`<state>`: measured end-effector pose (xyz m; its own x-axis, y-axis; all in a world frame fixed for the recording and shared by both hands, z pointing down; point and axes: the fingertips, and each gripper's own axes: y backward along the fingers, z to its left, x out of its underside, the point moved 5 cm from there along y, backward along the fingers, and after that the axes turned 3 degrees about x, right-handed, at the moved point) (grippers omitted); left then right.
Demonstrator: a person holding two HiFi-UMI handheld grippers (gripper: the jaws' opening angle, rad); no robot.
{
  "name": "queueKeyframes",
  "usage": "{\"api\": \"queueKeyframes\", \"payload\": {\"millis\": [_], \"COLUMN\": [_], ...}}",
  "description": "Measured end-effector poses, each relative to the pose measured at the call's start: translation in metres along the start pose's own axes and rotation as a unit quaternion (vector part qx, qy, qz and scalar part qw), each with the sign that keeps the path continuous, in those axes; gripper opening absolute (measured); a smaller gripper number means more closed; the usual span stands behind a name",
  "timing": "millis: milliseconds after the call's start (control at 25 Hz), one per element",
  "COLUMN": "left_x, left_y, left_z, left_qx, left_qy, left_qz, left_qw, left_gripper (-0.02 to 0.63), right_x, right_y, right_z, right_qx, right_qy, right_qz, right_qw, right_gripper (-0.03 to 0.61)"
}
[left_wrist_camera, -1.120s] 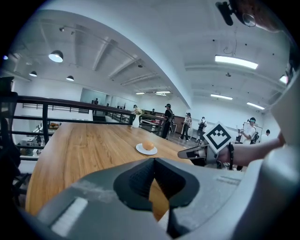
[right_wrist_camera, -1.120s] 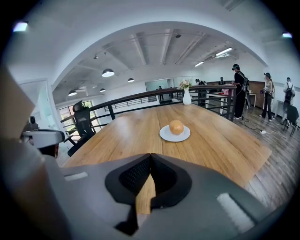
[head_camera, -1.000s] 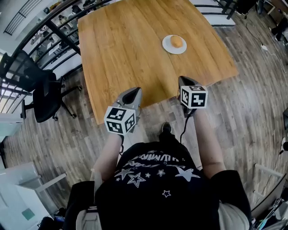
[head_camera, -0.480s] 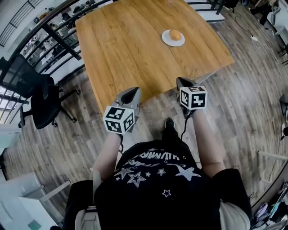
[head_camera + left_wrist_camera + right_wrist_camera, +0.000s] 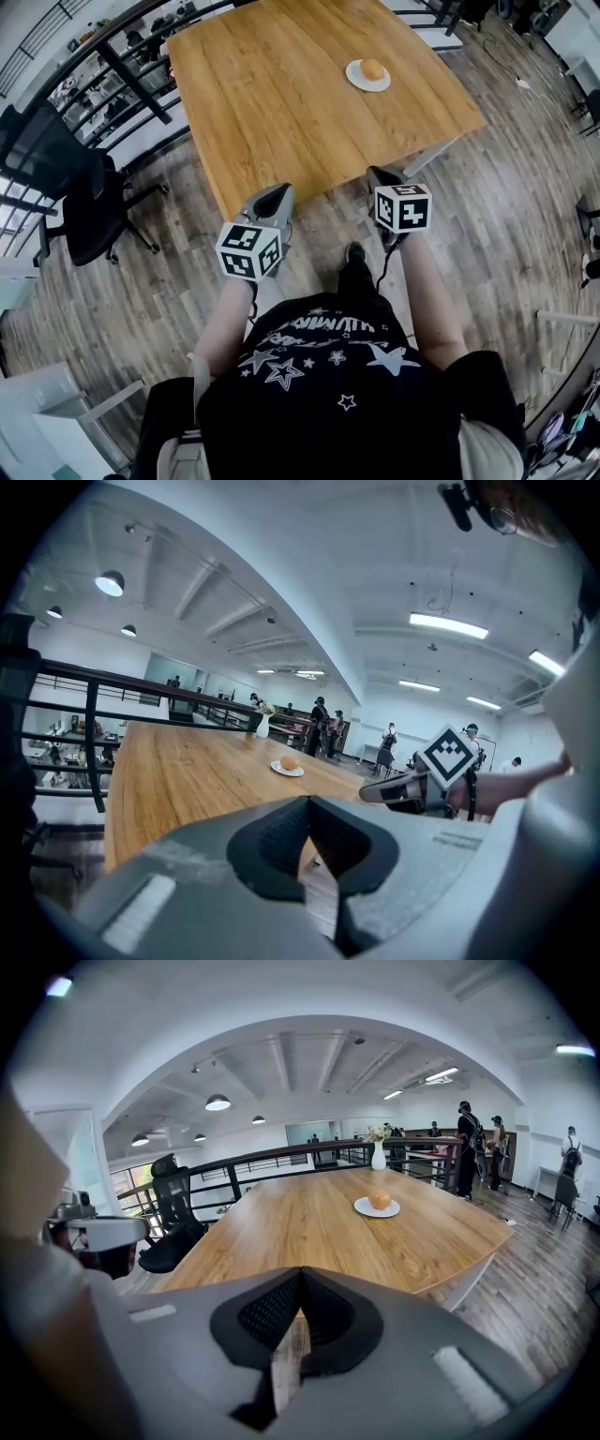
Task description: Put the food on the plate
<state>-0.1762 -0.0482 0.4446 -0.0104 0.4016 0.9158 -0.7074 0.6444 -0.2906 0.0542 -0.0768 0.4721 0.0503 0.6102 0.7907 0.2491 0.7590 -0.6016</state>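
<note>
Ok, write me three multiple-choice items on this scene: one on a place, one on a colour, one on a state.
1. Where is the food?
A. on the floor
B. on the plate
C. in a claw

2. What colour is the plate?
A. white
B. black
C. red

3. How do the jaws of the right claw stand?
A. wide apart
B. closed on the food
C. together, empty

Answers:
1. B, the food sits on the plate on the table.
2. A, its rim shows white round the food.
3. C, the right gripper view shows the pads meeting with nothing between.
</note>
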Motion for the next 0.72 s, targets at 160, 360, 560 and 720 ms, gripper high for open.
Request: {"api": "queueKeyframes", "payload": {"millis": [160, 360, 560, 720], "left_x": [0.013, 0.021, 0.034, 0.045], "left_y": [0.025, 0.048, 0.067, 0.081], "left_z": [-0.004, -0.011, -0.011, -0.016], "left_qx": [0.002, 0.015, 0.024, 0.028], "left_qy": [0.005, 0.007, 0.005, 0.002], "left_qz": [-0.002, 0.000, 0.004, 0.006], "left_qw": [1.0000, 0.9999, 0.9997, 0.9996], "left_gripper": [0.002, 0.002, 0.002, 0.002], "right_x": [0.014, 0.025, 0.037, 0.051], "right_y": [0.018, 0.038, 0.052, 0.065], "right_z": [0.020, 0.035, 0.053, 0.064], "right_qx": [0.003, 0.014, 0.023, 0.026], "right_qy": [-0.003, -0.007, -0.011, -0.014], "right_qz": [-0.003, -0.006, -0.014, -0.019], "right_qw": [1.000, 1.000, 1.000, 0.999], "right_gripper": [0.002, 0.002, 0.002, 0.002]}}
